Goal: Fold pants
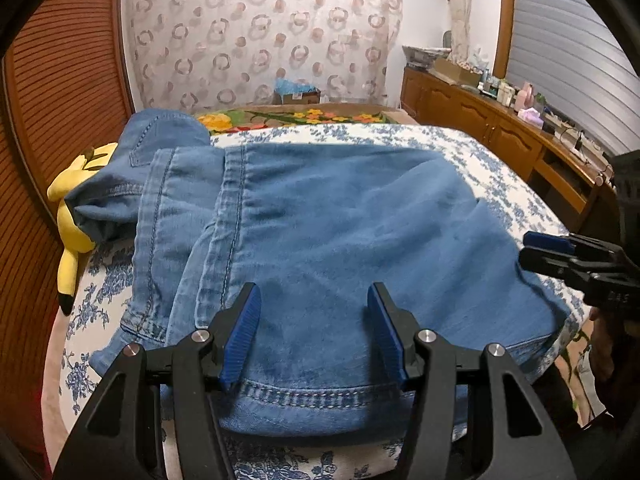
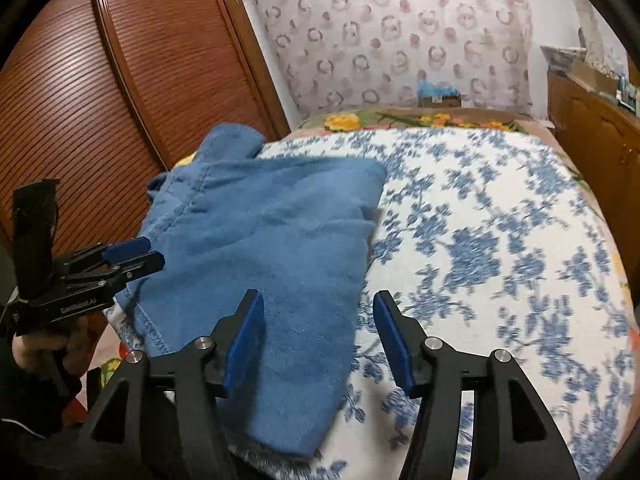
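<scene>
Blue denim pants lie folded into a broad block on the floral bedspread, one leg bunched at the far left. My left gripper hovers open over the near hemmed edge, nothing between its pads. In the right wrist view the pants stretch from the centre to the left. My right gripper is open above their right edge, one finger over denim, the other over the bedspread. Each gripper shows in the other's view: the right gripper at the pants' right side, the left gripper at their left.
A yellow plush toy lies partly under the pants at the bed's left edge. A slatted wooden wardrobe stands close on the left, a cluttered wooden dresser on the right. A hand holds the left gripper's handle.
</scene>
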Demonstrator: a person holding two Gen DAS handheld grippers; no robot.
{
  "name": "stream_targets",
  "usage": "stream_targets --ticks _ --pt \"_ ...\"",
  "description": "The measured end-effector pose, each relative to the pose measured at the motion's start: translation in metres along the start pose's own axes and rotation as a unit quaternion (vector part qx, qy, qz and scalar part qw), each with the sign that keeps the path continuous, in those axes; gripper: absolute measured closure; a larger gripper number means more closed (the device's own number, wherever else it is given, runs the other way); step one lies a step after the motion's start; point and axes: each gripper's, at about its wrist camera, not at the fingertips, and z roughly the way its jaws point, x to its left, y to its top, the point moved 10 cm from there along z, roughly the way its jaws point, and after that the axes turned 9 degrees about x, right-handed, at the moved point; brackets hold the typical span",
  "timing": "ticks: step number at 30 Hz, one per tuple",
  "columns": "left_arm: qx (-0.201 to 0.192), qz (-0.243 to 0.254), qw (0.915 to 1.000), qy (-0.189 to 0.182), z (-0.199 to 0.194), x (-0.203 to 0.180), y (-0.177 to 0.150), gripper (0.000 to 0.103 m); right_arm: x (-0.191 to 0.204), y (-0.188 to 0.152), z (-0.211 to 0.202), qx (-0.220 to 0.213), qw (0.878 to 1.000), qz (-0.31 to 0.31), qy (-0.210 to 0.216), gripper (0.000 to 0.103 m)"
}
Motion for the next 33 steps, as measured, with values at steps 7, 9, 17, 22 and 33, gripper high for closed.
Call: stream_targets --ticks 7,9,17,22,33 --pt "0.006 -0.004 1.0 0.001 0.009 0.008 -0.007 0.046 -0.004 -0.002 0.033 0.033 0.999 0.036 0.016 0.043" --pt "0.007 -0.005 1.0 -0.001 0.01 0.012 -0.011 0.046 -0.004 0.0 0.038 0.03 0.999 0.037 0.026 0.043" --pt "0.0 -0.015 0.9998 -0.016 0.01 0.018 -0.015 0.046 0.001 0.005 0.055 0.043 0.994 0.051 0.089 0.083" --pt "-0.013 -0.033 0.9991 -0.023 -0.005 0.033 -0.016 0.046 0.026 0.041 0.027 0.012 0.994 0.014 0.111 0.091" --pt "-0.06 -0.086 0.9939 0.036 -0.08 0.134 -0.025 0.046 0.174 0.131 0.038 -0.017 0.979 -0.149 0.14 0.091"
